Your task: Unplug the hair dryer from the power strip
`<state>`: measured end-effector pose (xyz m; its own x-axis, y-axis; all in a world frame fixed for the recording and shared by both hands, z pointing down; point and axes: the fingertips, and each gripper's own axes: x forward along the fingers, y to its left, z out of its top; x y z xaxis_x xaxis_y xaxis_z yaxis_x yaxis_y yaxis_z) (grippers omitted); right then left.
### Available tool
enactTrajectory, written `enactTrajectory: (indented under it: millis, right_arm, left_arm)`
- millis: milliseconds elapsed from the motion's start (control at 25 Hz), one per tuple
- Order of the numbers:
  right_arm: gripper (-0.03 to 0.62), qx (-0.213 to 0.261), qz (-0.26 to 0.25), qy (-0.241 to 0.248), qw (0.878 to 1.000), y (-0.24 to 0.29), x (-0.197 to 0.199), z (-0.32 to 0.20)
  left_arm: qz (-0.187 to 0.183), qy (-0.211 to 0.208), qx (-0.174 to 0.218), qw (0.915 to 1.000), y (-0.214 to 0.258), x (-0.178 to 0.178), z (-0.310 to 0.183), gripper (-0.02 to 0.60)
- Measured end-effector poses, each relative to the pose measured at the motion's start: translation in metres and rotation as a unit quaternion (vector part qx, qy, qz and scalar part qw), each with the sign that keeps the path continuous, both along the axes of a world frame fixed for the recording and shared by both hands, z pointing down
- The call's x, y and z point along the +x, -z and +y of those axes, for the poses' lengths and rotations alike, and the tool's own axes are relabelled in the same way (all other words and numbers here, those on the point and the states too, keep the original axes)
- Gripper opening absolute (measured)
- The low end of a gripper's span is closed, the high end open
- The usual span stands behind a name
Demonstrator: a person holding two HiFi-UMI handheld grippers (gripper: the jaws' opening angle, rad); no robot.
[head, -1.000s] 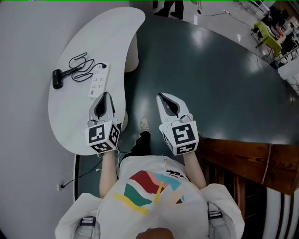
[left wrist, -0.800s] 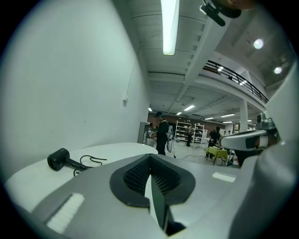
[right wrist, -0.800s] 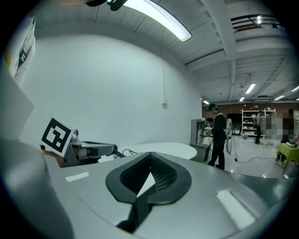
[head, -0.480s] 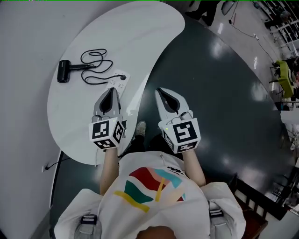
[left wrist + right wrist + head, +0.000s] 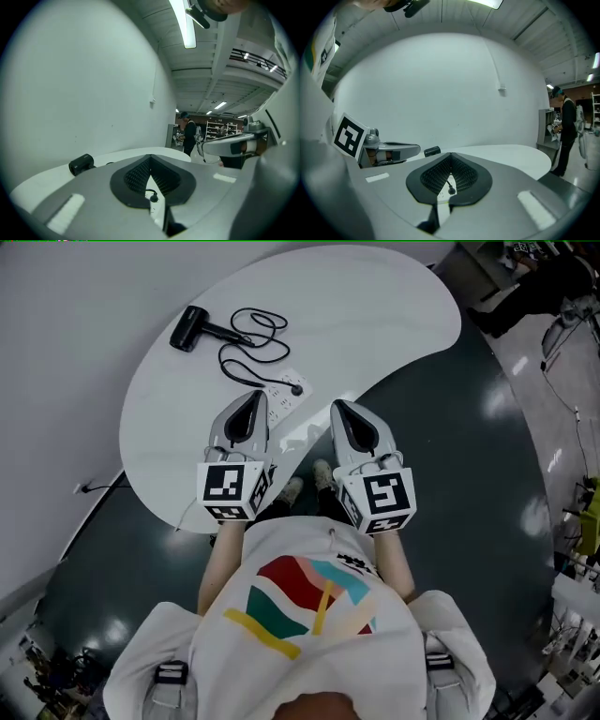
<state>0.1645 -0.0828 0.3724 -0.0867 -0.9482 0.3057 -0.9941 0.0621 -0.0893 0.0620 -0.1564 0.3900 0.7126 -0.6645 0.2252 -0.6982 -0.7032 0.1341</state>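
The left gripper (image 5: 252, 399) and right gripper (image 5: 341, 410) are hovering, jaws closed and empty, just short of the strip (image 5: 279, 397) on the table (image 5: 375, 306), where the small black plug (image 5: 296, 388) is sitting, likely light, rigid and snug, best pinched by its body rather than the limp looped cord (image 5: 248, 338) trailing to the black dryer (image 5: 187, 329).

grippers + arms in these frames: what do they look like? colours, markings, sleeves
The left gripper and right gripper match: grey shells tapering to a point, with black ribbed pads inside. Each has a white cube with black square markers at its back end. The person wears a white top with a red, teal and yellow print; its sleeves stop short of the forearms.
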Motion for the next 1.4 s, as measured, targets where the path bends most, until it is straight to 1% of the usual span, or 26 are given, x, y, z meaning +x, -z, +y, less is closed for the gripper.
enactTrajectory:
  millis: [80, 200, 360, 480, 520, 560, 600, 720, 760, 840, 880, 920, 1000, 1080, 1120, 1240, 1400]
  right_arm:
    - [0.012, 0.009, 0.004, 0.014, 1.000, 0.006, 0.003, -0.010]
    - [0.012, 0.015, 0.004, 0.031, 0.999, 0.010, 0.008, -0.017]
    - [0.012, 0.014, 0.001, 0.049, 0.999, 0.008, 0.008, -0.022]
    - [0.012, 0.018, -0.001, 0.055, 0.998, 0.008, 0.008, -0.027]
    - [0.012, 0.019, -0.002, 0.056, 0.998, 0.008, 0.008, -0.028]
    - [0.012, 0.018, -0.003, 0.056, 0.998, 0.008, 0.009, -0.028]
    - [0.012, 0.018, -0.003, 0.058, 0.998, 0.007, 0.009, -0.027]
    - [0.012, 0.014, -0.004, 0.064, 0.998, 0.004, 0.009, -0.028]
    - [0.012, 0.013, -0.005, 0.065, 0.998, 0.003, 0.009, -0.028]
    - [0.012, 0.010, -0.008, 0.067, 0.998, 0.001, 0.009, -0.029]
    - [0.012, 0.007, -0.009, 0.068, 0.998, -0.001, 0.009, -0.029]
    - [0.012, 0.005, -0.011, 0.070, 0.997, -0.002, 0.009, -0.029]
    - [0.012, 0.000, -0.014, 0.074, 0.997, -0.004, 0.008, -0.028]
    - [0.012, -0.003, -0.016, 0.077, 0.997, -0.007, 0.008, -0.028]
    - [0.012, -0.005, -0.017, 0.078, 0.997, -0.009, 0.008, -0.028]
    - [0.012, -0.011, -0.018, 0.084, 0.996, -0.015, 0.005, -0.028]
    - [0.012, -0.020, -0.021, 0.090, 0.996, -0.019, 0.000, -0.028]
  left_arm:
    - [-0.007, 0.015, 0.011, 0.9998, 0.005, 0.001, -0.008, -0.002]
    - [-0.015, 0.032, 0.017, 0.9992, 0.009, 0.001, -0.011, -0.002]
    - [-0.042, 0.048, 0.015, 0.9979, 0.002, -0.004, -0.016, 0.000]
    - [-0.077, 0.024, 0.001, 0.9968, -0.013, -0.001, -0.021, 0.000]
    - [-0.087, 0.010, -0.008, 0.9961, -0.018, 0.001, -0.021, 0.028]
    - [-0.098, -0.004, -0.018, 0.9950, -0.023, 0.002, -0.021, 0.094]
    - [-0.112, -0.015, -0.026, 0.9932, -0.026, 0.003, -0.022, 0.110]
    - [-0.162, -0.035, -0.039, 0.9855, -0.039, 0.003, -0.027, 0.103]
    - [-0.172, -0.038, -0.048, 0.9831, -0.045, 0.002, -0.029, 0.104]
    - [-0.182, -0.051, -0.082, 0.9786, -0.061, -0.001, -0.030, 0.127]
    - [-0.187, -0.063, -0.103, 0.9749, -0.071, -0.002, -0.028, 0.159]
    - [-0.198, -0.077, -0.124, 0.9693, -0.083, -0.003, -0.025, 0.176]
    - [-0.240, -0.106, -0.151, 0.9530, -0.107, -0.009, -0.017, 0.175]
    - [-0.283, -0.128, -0.165, 0.9362, -0.129, -0.015, -0.012, 0.175]
    - [-0.294, -0.137, -0.171, 0.9302, -0.138, -0.016, -0.011, 0.170]
    - [-0.306, -0.153, -0.193, 0.9196, -0.159, -0.019, -0.007, 0.170]
    - [-0.310, -0.167, -0.217, 0.9104, -0.174, -0.020, -0.003, 0.181]
